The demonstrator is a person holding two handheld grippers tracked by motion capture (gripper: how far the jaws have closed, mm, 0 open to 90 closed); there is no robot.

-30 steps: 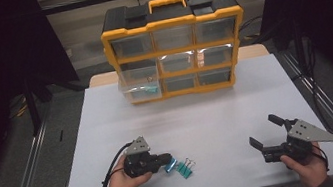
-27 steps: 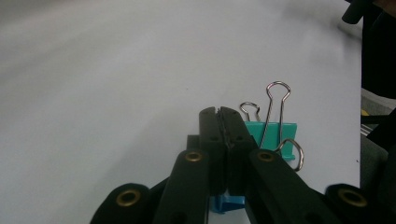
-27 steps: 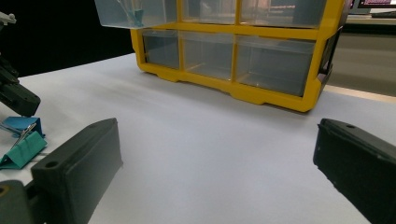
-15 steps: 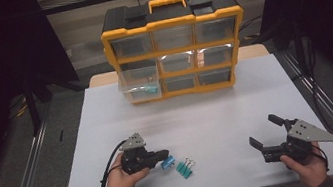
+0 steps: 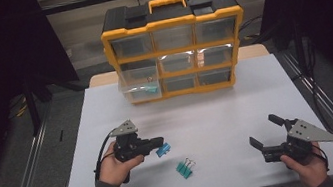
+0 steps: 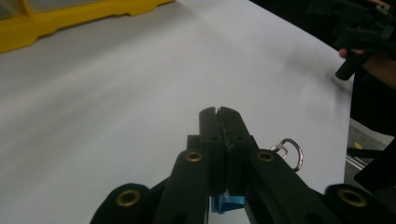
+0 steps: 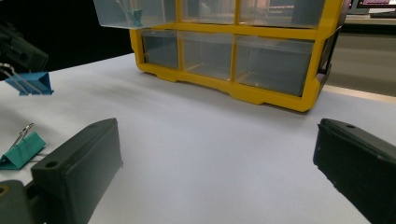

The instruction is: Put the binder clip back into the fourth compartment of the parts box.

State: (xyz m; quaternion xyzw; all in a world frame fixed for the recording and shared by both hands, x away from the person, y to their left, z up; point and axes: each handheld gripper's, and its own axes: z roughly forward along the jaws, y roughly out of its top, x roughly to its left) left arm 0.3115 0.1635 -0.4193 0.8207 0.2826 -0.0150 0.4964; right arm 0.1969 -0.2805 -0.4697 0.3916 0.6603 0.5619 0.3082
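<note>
white sheeting covers the bench (image 5: 199, 118), with dark floor and metal rails to either side. at the far edge we see a yellow and black drawer cabinet (image 5: 175, 46); its lower left clear drawer (image 5: 139, 88) is pulled out with something teal inside. nothing lies between our left hand and that cabinet. our left gripper (image 5: 158, 144) points right, held a little above the bench, clenched on a blue binder clip (image 5: 164, 149); in the left gripper view its jaws meet with the clip's blue body (image 6: 227, 203) below them and a wire loop beside. teal binder clips (image 5: 184, 167) lie on the bench just right of it. our right gripper (image 5: 265, 132) rests at the near right corner, jaws spread apart on nothing, well apart from the clips.
</note>
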